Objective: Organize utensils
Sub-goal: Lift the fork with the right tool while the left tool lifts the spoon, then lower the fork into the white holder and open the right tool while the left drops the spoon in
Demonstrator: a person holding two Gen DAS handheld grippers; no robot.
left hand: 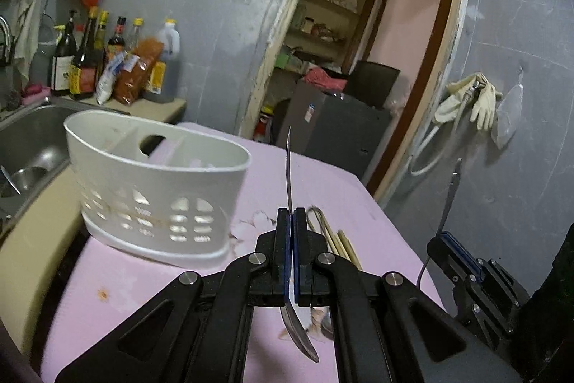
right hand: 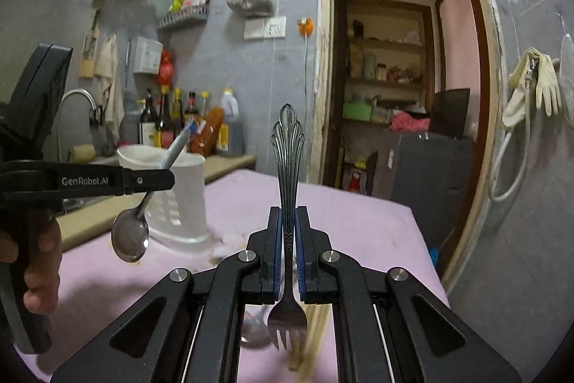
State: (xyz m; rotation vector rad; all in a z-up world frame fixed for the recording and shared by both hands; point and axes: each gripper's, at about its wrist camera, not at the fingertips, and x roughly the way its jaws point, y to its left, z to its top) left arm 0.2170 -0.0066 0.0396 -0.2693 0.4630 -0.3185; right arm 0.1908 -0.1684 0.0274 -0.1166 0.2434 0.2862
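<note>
So I've got a spoon (left hand: pixel 289 174) in the left gripper (left hand: pixel 293 221), fingers clamped tight on the handle about midway. Handle sticks up and away, bowl hangs down toward me under the fingers. From the right camera you can see that same spoon (right hand: pixel 130 239) side-on, bowl low and tilted, floating above the worktop (right hand: pixel 358 214) just in front of the caddy (right hand: pixel 179 200).

The right gripper (right hand: pixel 288 221) has a fork (right hand: pixel 288 167), fingers closed on the narrow part of the handle. The fancy fan-shaped end points up, tines point down toward me. Both pieces are up in the air, not touching anything.

The caddy (left hand: pixel 158 189) is the white plastic one with cut-out holes low in the wall and a divider inside. It stands upright on the left side of the pink worktop (left hand: pixel 340 189), close to the left gripper. Can't really tell what's in it.

On the worktop under the grippers there are a few chopsticks (left hand: pixel 346 244) and some wire thing next to them, half hidden behind the fingers. Another spoon looks to be lying down there too, but it's blurry.

Left of the caddy is the sink (left hand: pixel 32 139), and behind it a row of bottles (left hand: pixel 86 60) on the counter. A doorway (left hand: pixel 358 60) sits at the far right, with gloves (left hand: pixel 466 99) hanging on the wall beside it. A person's hand (right hand: pixel 39 271) is on the left gripper's grip.
</note>
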